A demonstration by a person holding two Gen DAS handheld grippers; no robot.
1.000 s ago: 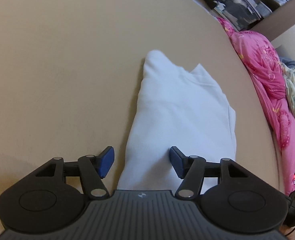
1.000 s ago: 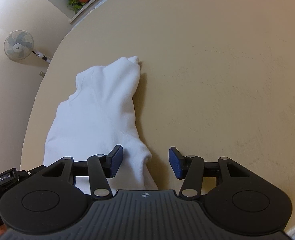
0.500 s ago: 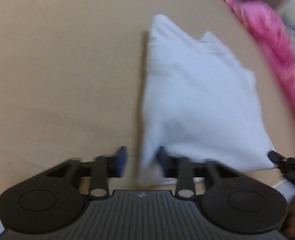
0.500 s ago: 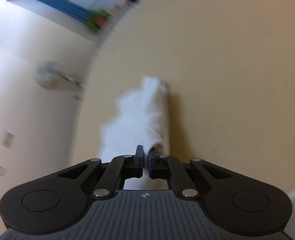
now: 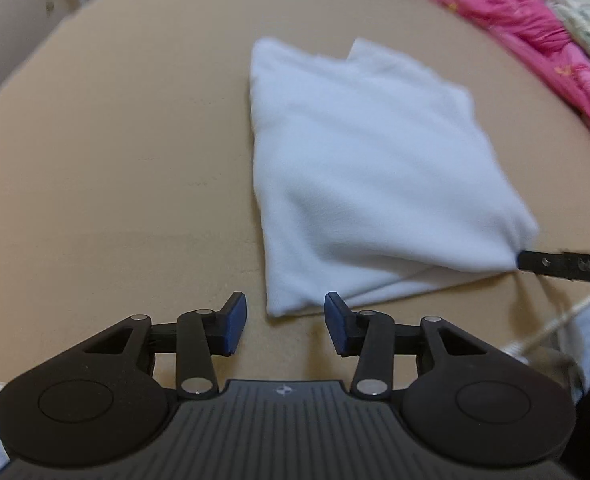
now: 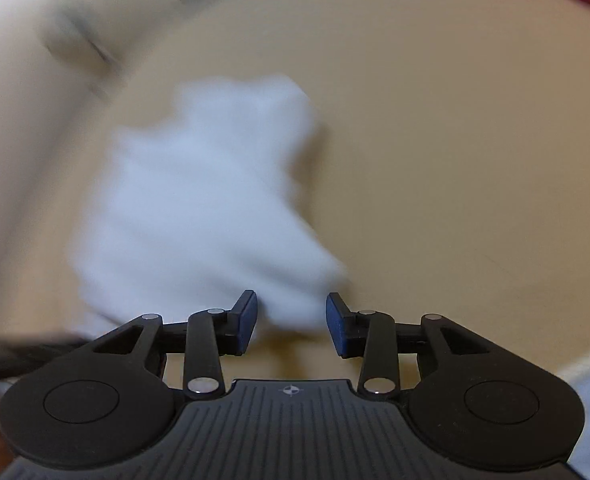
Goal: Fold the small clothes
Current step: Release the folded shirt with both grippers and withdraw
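I find the folded white garment [image 5: 367,168] flat on the tan table [image 5: 115,140], just ahead of my left gripper [image 5: 285,322] and right gripper [image 6: 291,322], both spread, gripping nothing.

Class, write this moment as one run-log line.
left gripper: open, empty | right gripper: open, empty | white garment: folded, flat on tan table | pink quilt: beyond
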